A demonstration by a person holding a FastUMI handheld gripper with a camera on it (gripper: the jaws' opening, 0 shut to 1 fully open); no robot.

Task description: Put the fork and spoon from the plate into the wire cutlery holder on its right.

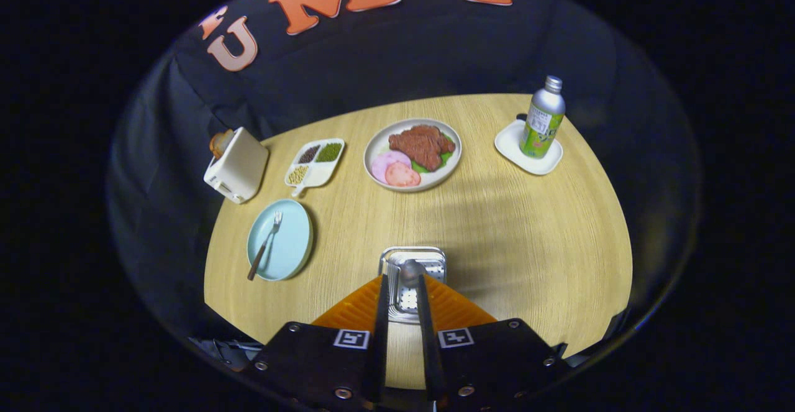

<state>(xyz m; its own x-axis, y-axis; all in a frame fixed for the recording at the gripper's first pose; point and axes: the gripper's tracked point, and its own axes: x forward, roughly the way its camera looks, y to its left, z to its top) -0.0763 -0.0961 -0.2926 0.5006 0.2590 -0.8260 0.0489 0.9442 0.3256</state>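
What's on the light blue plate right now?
Only the fork lies on the blue plate. The spoon is pinched in the gripper above the wire holder; the holder's inside is mostly hidden behind the fingers.

The single camera rides on the hand-held gripper (402, 288) and faces forward along its two black fingers (380, 312), angled down from above onto a round light-wood table (497, 225). Fisheye optics curve the tabletop. Nearest the lens, directly under the fingertips, sits a silver wire cutlery holder (415, 263). Ahead and to the left lies a pale blue round plate (282, 241). Far beyond the fingers stands a white plate of meat slices (412, 154); far right, a silver bottle (543, 117).
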